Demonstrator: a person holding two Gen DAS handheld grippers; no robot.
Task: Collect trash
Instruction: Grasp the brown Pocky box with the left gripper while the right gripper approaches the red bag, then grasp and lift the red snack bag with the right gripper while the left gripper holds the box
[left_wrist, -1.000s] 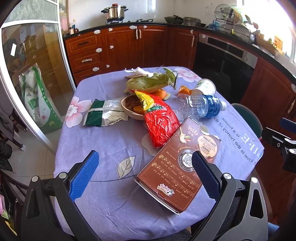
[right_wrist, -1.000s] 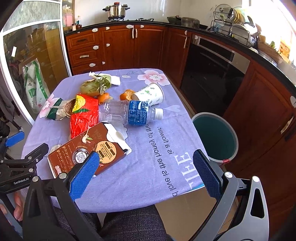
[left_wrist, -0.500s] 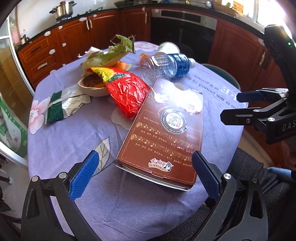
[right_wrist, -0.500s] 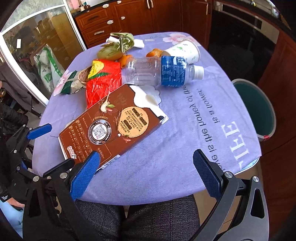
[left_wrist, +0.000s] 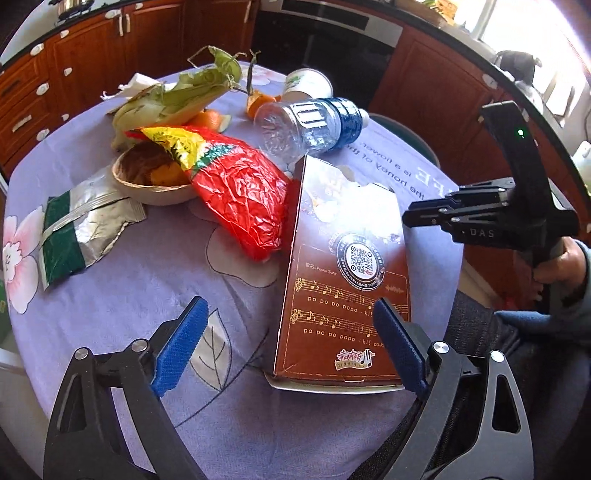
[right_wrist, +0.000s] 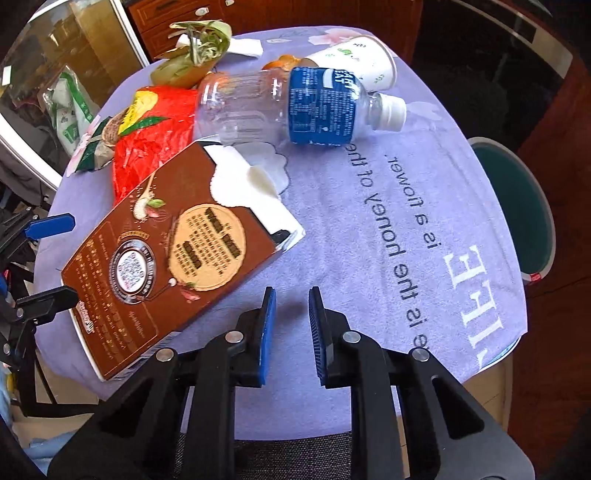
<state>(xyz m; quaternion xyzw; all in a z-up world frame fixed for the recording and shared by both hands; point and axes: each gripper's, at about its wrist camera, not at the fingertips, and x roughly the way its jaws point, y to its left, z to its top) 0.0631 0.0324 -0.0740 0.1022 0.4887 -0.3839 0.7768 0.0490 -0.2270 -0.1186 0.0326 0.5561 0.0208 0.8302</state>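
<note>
Both grippers have dropped closer to the table over the last second, and the right gripper (right_wrist: 291, 328) has drawn its fingers in from a wide spread to a narrow gap, holding nothing. The left gripper (left_wrist: 291, 343) is spread wide and low over the near edge of the purple tablecloth (left_wrist: 122, 295), its right finger just at the near right corner of the brown snack box (left_wrist: 343, 273); whether it touches the cardboard I cannot tell. That box lies flat at the near side of the table with its torn end pointing far, so it is the closest piece of trash and, by my reading, the first one to be picked. Its wide flat face probably explains the open spread on the left side, while the narrowed right gripper looks set to nip a thin edge instead. Farther off, the red snack bag (left_wrist: 240, 199) lies against the box's far left side, draped over a small bowl (left_wrist: 147, 184) of scraps. An empty water bottle (right_wrist: 288, 107) lies on its side beyond the box, with a paper cup (right_wrist: 354, 59) tipped behind it, and a silver and green wrapper (left_wrist: 81, 229) sits at the left. A teal bin (right_wrist: 517, 206) stands on the floor beside the table's right edge, well placed for dropping each item.
</note>
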